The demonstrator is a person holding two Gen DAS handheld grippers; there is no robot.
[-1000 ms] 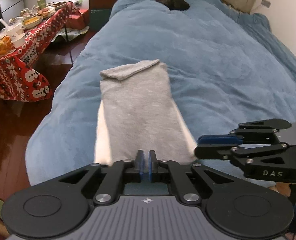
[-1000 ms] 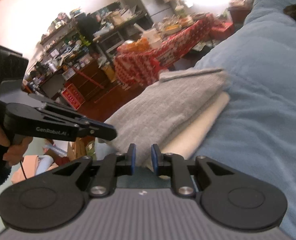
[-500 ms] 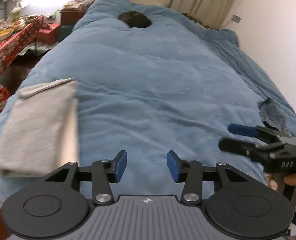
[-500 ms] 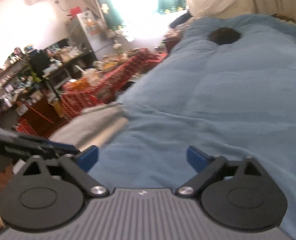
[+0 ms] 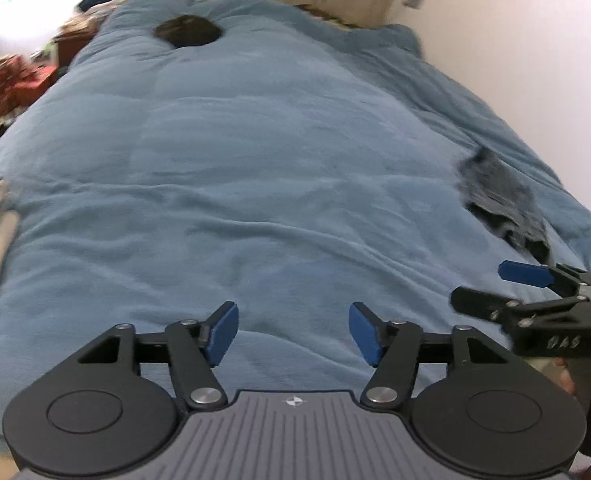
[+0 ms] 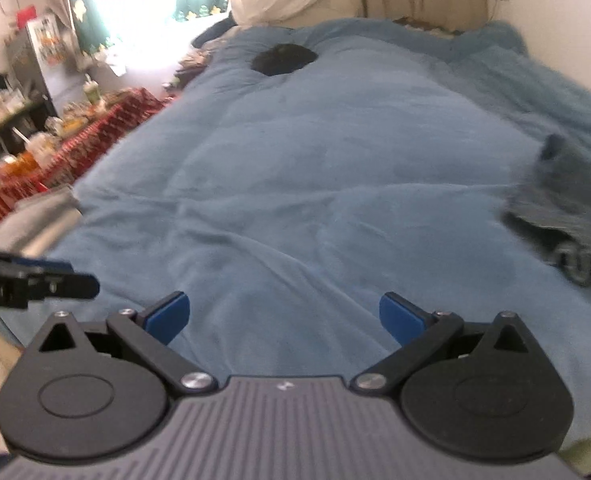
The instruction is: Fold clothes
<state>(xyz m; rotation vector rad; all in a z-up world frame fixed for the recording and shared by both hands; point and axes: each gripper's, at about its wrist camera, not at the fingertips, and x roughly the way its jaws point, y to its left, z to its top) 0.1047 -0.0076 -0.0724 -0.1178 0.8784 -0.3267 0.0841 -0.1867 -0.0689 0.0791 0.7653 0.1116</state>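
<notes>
Dark blue-grey garment (image 5: 499, 200) crumpled at bed's right; folded grey stack (image 6: 39, 212) at left edge.

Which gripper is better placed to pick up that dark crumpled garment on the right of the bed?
Probably the right gripper. Its jaws are open and the dark garment lies on its side; in the left view it sits nearer the garment than the left gripper does.

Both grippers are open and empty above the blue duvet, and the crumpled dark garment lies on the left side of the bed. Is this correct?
Not quite. The crumpled dark garment lies on the right side of the bed, near the wall, as the left wrist view shows. The rest holds: the left gripper and the right gripper are open and empty above the blue duvet.
</notes>
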